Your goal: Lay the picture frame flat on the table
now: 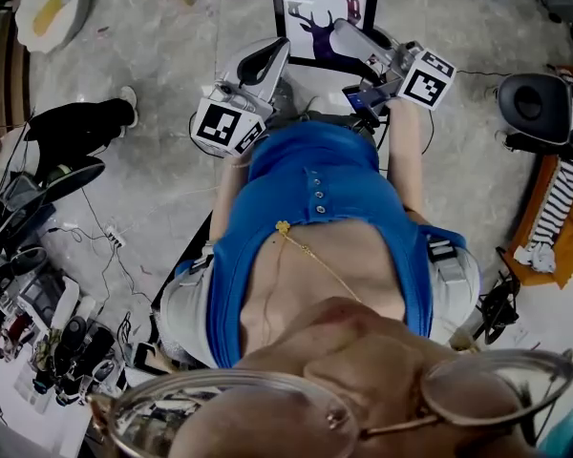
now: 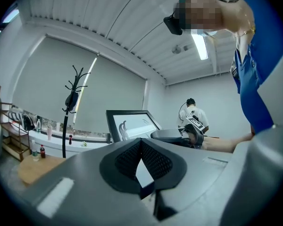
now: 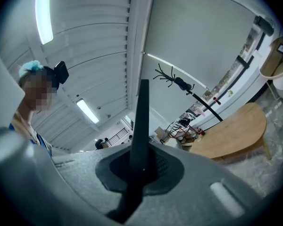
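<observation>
The picture frame [image 1: 325,12], black with a white mat and a purple deer print, stands upright at the top of the head view. My right gripper [image 1: 344,36] reaches to its lower right edge. In the right gripper view the frame's thin black edge [image 3: 141,135] runs up between the pads, so this gripper is shut on it. My left gripper [image 1: 267,65] is held a little to the left and short of the frame, shut with nothing held. From the left gripper view the frame [image 2: 132,124] stands apart beyond the jaws, with the right gripper [image 2: 193,130] beside it.
A white tabletop [image 1: 310,98] shows in part below the grippers. Bottles and gear crowd the floor at left [image 1: 38,303]. A black chair [image 1: 535,103] and striped cloth [image 1: 554,208] are at right. A coat stand [image 2: 71,102], a wooden table [image 3: 231,138] and another person [image 2: 192,113] stand further off.
</observation>
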`<action>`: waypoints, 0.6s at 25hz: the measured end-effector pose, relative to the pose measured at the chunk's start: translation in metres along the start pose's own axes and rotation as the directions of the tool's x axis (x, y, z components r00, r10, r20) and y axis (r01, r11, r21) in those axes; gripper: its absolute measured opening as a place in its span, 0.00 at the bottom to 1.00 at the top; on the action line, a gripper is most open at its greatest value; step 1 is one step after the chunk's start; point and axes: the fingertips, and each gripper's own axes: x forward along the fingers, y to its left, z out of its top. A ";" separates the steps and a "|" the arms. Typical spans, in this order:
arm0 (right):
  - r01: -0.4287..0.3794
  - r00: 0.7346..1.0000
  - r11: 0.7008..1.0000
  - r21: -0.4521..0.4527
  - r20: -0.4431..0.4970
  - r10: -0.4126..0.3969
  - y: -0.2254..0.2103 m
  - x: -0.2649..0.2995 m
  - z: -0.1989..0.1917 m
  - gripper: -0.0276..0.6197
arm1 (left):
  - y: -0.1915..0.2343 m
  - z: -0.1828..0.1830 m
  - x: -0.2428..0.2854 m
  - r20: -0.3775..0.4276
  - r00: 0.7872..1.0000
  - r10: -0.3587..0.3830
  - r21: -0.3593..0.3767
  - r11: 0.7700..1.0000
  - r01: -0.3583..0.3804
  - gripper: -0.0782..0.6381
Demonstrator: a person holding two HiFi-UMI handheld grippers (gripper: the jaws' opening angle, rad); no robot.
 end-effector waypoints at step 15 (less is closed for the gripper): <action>0.083 0.996 0.996 -0.015 0.026 -0.083 -0.065 0.134 0.029 0.05 | 0.152 0.002 0.028 -0.070 0.989 -0.128 -0.041 0.991 0.125 0.10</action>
